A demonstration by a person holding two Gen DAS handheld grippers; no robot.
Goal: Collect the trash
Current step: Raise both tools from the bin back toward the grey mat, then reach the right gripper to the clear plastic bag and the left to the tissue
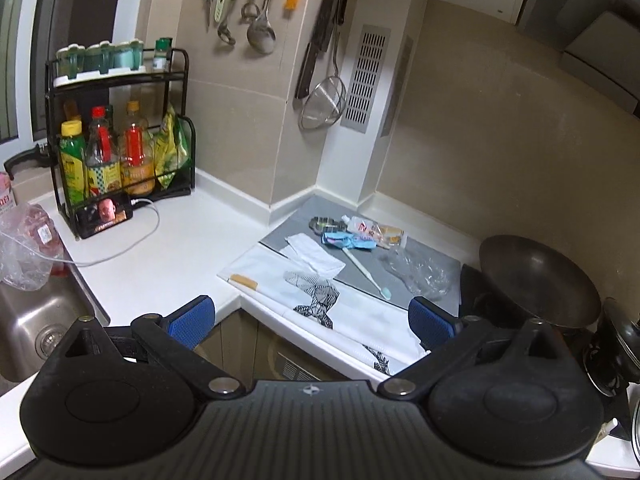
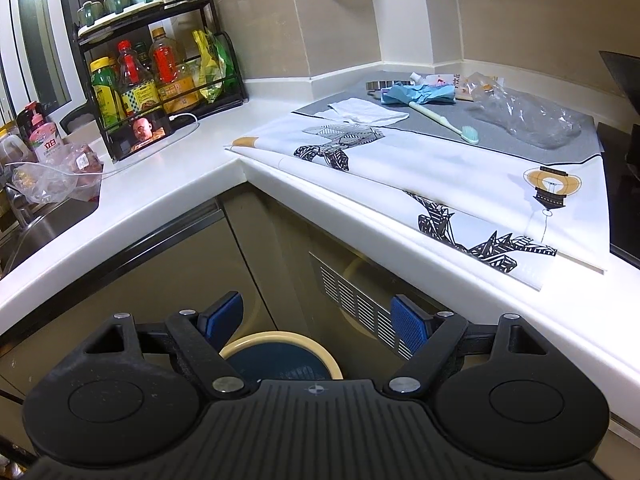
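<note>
A white L-shaped bench [image 2: 192, 148] is seen in a kitchen corner. A printed mat [image 2: 420, 168] with a grey far strip is laid on its right run.

Trash is gathered on the grey strip near the wall corner: a folded white tissue [image 2: 366, 111], a crumpled blue wrapper [image 2: 416, 95], a pale toothbrush [image 2: 444, 119] with a teal head lying diagonally, a small squeezed tube [image 2: 434, 79] close to the wall, and a crumpled clear plastic bag [image 2: 528, 120] to the right. The blue wrapper is touching the handle end of the toothbrush. A cigarette butt [image 1: 243, 281] is seen at the near-left edge of the mat, well apart from the rest.

The left hand-held gripper [image 1: 312, 318] is held above the bench edge, jaws spread wide, nothing between the blue pads [image 1: 192, 320]. The right hand-held gripper [image 2: 318, 320] is held lower, in front of the cabinets, jaws also spread and empty. Below it a round bin [image 2: 280, 354] with a cream rim and dark inside is seen on the floor.

A black rack [image 2: 160, 64] of sauce bottles is stood at the back left, with a phone [image 2: 146, 133] leaned against its front, screen lit and cable attached. A clear bag [image 2: 56, 180] lies at the sink [image 1: 36, 320] edge. A dark wok [image 1: 540, 276] is seen to the right of the mat. Utensils [image 1: 248, 4] and a strainer [image 1: 323, 104] are hung on the tiled wall.
</note>
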